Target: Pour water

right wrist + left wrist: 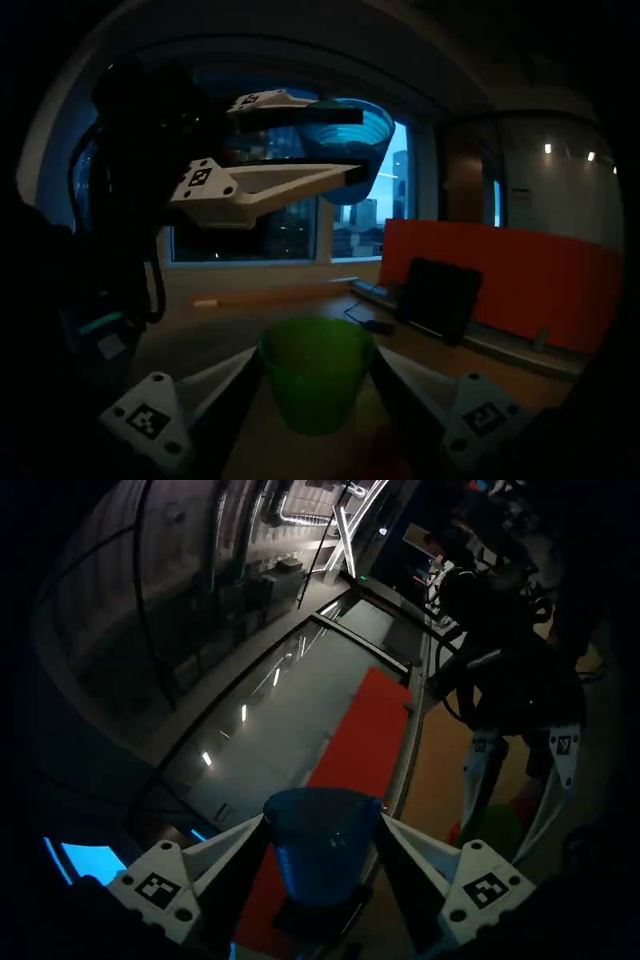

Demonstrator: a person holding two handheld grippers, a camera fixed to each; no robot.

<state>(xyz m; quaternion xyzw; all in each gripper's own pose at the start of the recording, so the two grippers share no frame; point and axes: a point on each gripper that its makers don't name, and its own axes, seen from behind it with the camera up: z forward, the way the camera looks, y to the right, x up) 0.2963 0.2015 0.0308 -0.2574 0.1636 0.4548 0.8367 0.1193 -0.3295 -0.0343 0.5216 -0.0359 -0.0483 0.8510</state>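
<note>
Left gripper view: left gripper [324,832] pinches a tapered blue plastic cup [324,860] mid-wall; right gripper [512,816] sits beyond, near an orange partition [360,736].
Right gripper view: its fingers close on a green plastic cup [316,376], low over the wooden desk [232,324]; the blue cup is held high above.
Handling: likely light, thin-walled and slick; best squeezed gently mid-wall.

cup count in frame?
2: blue cup held in the left gripper, raised higher; green cup held in the right gripper, lower down. The room is dark, so more may be hidden.
</note>
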